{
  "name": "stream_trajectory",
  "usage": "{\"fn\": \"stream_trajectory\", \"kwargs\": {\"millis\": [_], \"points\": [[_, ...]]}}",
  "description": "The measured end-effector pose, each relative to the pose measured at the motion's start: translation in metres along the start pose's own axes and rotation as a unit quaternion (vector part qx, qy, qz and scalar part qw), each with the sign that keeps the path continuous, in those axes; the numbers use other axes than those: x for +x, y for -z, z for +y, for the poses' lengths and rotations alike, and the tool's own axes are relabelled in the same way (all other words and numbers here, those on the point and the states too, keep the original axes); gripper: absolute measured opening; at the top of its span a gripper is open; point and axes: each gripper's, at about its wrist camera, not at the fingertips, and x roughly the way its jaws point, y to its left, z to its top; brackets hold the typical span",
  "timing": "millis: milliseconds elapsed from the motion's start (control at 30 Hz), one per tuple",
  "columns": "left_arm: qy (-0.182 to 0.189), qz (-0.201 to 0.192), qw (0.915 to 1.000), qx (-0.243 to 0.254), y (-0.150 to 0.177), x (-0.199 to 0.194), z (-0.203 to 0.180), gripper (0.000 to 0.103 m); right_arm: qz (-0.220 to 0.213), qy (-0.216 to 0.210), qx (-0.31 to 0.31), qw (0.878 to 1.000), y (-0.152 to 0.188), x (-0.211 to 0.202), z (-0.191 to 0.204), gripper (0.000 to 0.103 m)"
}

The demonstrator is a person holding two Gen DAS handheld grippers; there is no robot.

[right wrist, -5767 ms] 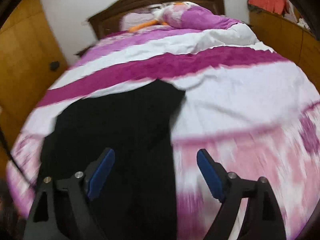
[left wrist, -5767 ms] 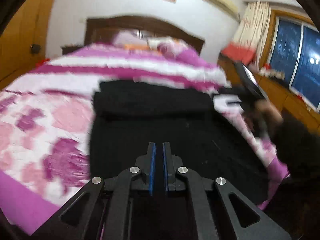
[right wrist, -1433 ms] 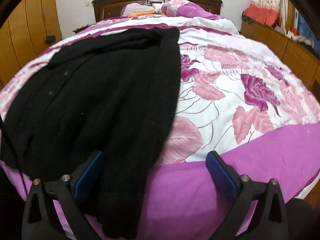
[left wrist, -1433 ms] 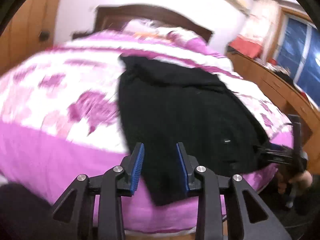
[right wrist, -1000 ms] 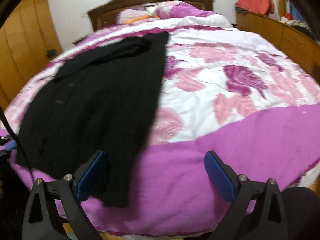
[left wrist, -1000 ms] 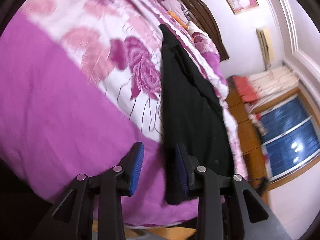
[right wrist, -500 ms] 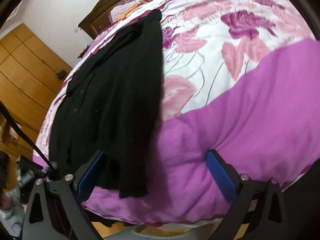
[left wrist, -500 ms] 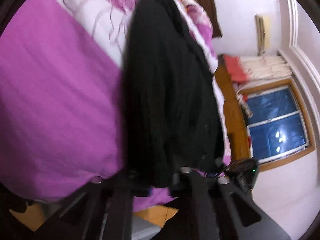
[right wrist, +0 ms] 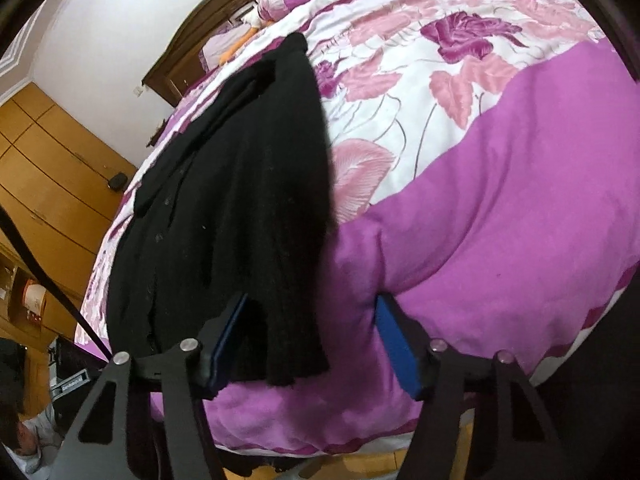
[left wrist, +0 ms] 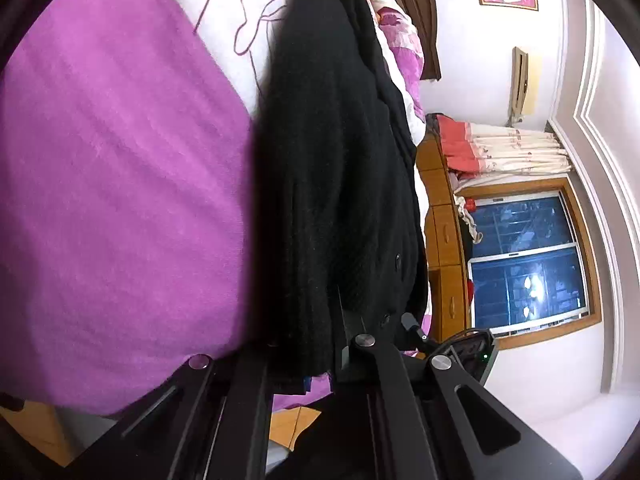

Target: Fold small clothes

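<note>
Cardigan: the black cardigan [right wrist: 224, 200] lies lengthwise on the bed [right wrist: 520, 208], collar toward the headboard [right wrist: 188, 52] in the upper left of the right view, with its hem hanging over the purple foot edge at the bottom centre.

Left tongs: your left tongs [left wrist: 316, 360] sit at the bottom centre of the left view with the hem corner bunched between them. The cloth hides both pads, so they look clamped on it, but you cannot tell for certain.

Right tongs: your right tongs [right wrist: 310, 340] are spread wide apart at the bottom of the right view. The other hem corner hangs in the gap, close to the left-hand pad [right wrist: 228, 336] and well away from the right-hand one. Nothing is gripped.

Risk, thin bite: if you close here, the right tongs may catch only the hem's outer edge, and the knit could slip out once you lift.

Risk, quilt: the purple cover bulges just behind the hem, so a deep reach could pinch bedding along with the cardigan.

Risk, uneven pull: if you lift on one side before the other has hold, the cardigan will likely skew or slide off the foot of the bed.

Risk, layers: the buttons [left wrist: 397, 261] mark the open front. Catching one layer alone would twist the fold.
</note>
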Motion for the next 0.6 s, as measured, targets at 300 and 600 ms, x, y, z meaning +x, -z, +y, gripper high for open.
{"fn": "stream_trajectory", "kwargs": {"millis": [300, 600], "points": [[-0.012, 0.004, 0.9999, 0.009, 0.002, 0.002, 0.0, 0.0, -0.002, -0.011, -0.001, 1.0, -0.003, 0.004, 0.004, 0.057], [-0.047, -0.002, 0.9977, 0.05, 0.008, 0.001, -0.018, 0.0, 0.029, -0.065, 0.086, 0.994, -0.011, 0.004, -0.028, 0.008]]}}
